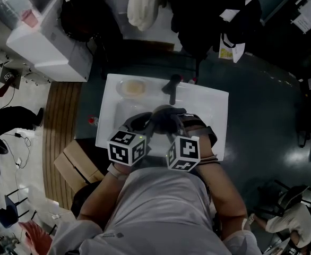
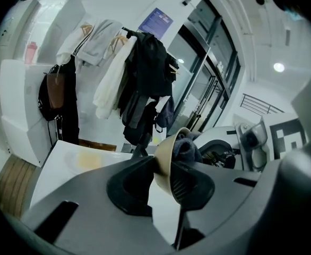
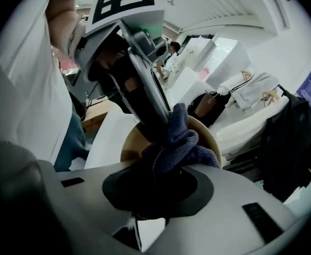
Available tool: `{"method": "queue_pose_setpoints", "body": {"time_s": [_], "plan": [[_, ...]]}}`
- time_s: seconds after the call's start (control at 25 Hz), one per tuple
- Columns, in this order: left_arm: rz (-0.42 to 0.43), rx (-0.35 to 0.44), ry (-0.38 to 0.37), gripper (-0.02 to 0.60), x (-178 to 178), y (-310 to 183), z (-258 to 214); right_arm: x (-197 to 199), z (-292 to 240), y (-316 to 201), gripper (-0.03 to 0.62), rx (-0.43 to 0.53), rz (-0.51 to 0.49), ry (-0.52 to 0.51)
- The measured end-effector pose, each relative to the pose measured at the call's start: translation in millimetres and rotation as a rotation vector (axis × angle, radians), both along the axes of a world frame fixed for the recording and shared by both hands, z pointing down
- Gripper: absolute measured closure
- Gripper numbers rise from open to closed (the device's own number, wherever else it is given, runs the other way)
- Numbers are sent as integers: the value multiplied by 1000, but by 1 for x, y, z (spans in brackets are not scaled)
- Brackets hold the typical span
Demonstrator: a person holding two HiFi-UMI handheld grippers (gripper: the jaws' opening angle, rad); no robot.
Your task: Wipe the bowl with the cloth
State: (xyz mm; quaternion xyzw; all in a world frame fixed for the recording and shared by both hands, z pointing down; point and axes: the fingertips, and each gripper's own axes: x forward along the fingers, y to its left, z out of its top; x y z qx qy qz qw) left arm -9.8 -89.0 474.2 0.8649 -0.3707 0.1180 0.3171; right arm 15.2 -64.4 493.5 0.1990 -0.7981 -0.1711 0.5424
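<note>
Both grippers meet over the white sink. My left gripper is shut on the rim of a beige bowl, which it holds on edge above the basin. My right gripper is shut on a dark blue cloth and presses it into the bowl's hollow. From the left gripper view the cloth bulges out of the bowl. In the head view the left gripper and right gripper sit side by side, and they largely hide the bowl and cloth.
A dark faucet stands at the back of the sink, beside a dish with something yellow. A white appliance stands far left, and a cardboard box lies on the floor. Coats hang behind the sink. A person sits lower right.
</note>
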Motion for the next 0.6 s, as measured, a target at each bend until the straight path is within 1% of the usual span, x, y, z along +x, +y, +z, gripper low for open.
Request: {"method": "queue_pose_setpoints", "body": {"time_s": [0.16,0.28,0.36,0.6], "plan": [[11,-1,-7,512,-1,-1,2,1,2,10,500,-32,-99,54],[13,-11,-1,517,-1,-1,3,3,-2,11,500,-30,-138,104],[9,-11,5,520,-1,-2,3,5,-6,8,500,-15,-128,128],[-14,-15,4,529,-1,-8,3,11,-23,-6,500,91,-3,152]]}}
